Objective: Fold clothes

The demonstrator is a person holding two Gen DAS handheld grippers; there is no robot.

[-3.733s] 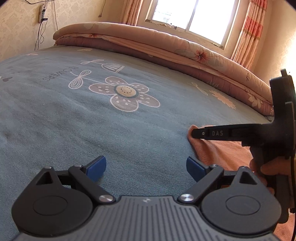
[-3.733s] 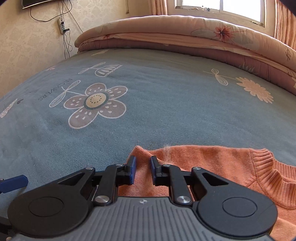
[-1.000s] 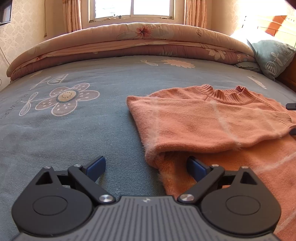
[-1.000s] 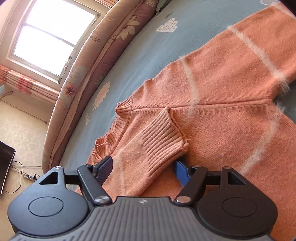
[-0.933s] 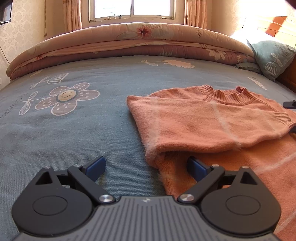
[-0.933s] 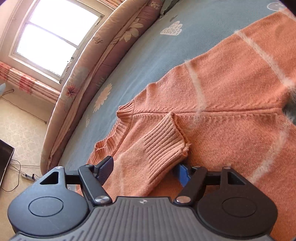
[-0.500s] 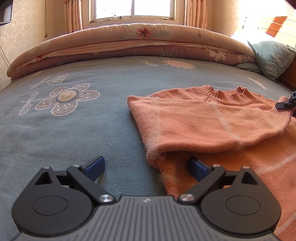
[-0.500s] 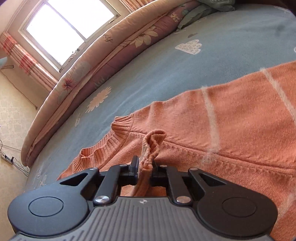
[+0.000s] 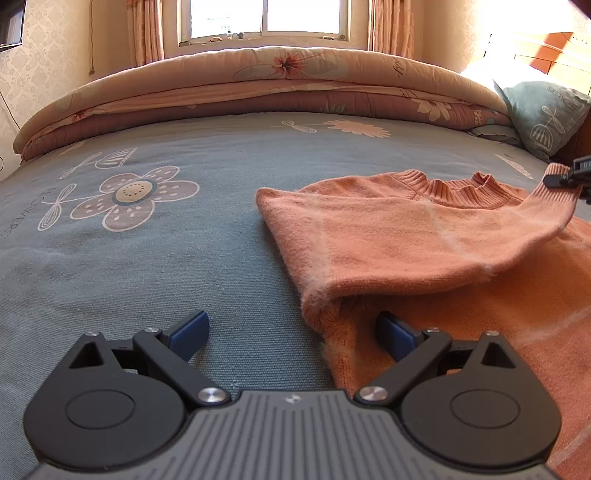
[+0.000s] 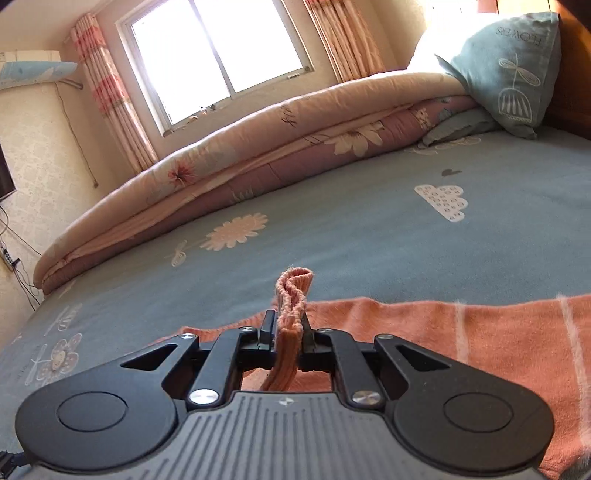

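Observation:
An orange knitted sweater [image 9: 424, 236] with pale stripes lies on the blue-grey flowered bedsheet [image 9: 184, 251], one sleeve folded across its chest. My right gripper [image 10: 289, 326] is shut on the ribbed sleeve cuff [image 10: 293, 291], which sticks up between the pads and is lifted off the body of the sweater [image 10: 480, 332]. In the left wrist view the same cuff [image 9: 554, 188] hangs from the right gripper's tip at the far right edge. My left gripper [image 9: 291, 332] is open, low over the sheet, with the sweater's near folded edge between its blue pads [image 9: 393, 334].
A rolled peach and mauve quilt [image 9: 258, 81] runs along the far side of the bed under a window [image 9: 264, 16]. A blue-green pillow [image 10: 506, 70] leans at the head of the bed on the right. Cables hang on the left wall [image 10: 14, 258].
My right gripper closed on the sleeve cuff, rolled upright and lifted it up off the sweater. The sleeve now stretches up toward the right. The left gripper stayed where it was, open.

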